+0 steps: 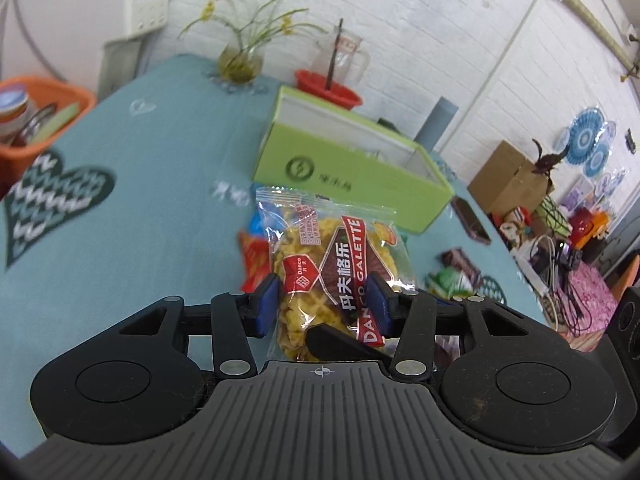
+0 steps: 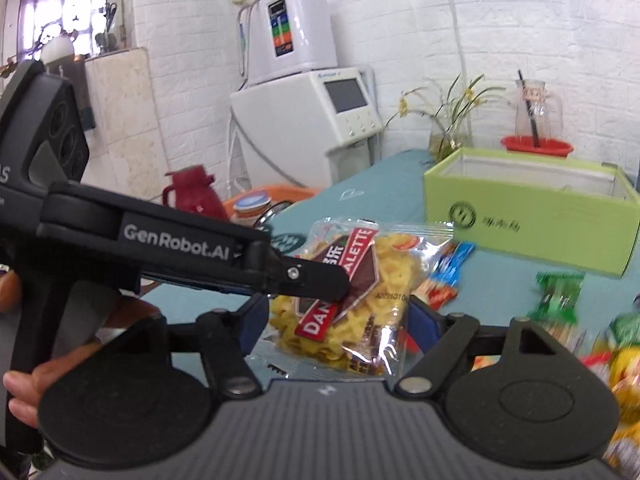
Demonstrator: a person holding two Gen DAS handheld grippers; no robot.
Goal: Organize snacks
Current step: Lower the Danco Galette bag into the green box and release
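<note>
A clear galette snack bag [image 1: 332,256] with a red and brown label sits between the blue pads of my left gripper [image 1: 324,304], which is shut on it above the teal table. In the right wrist view the same bag [image 2: 360,300] lies between my right gripper's fingers [image 2: 336,320], which are spread wide on either side; whether they touch it I cannot tell. The left gripper's black body [image 2: 180,252] crosses that view from the left. An open lime green box [image 1: 348,160] stands behind the bag; it also shows in the right wrist view [image 2: 532,216].
Small red and blue packets [image 2: 448,276] and green sweets [image 2: 556,292] lie on the teal tablecloth [image 1: 140,220]. A phone [image 1: 470,220] lies right of the box. A plant vase [image 1: 240,60], a red bowl [image 1: 328,88] and a glass jug stand at the back. An orange basket [image 1: 40,116] is at the left.
</note>
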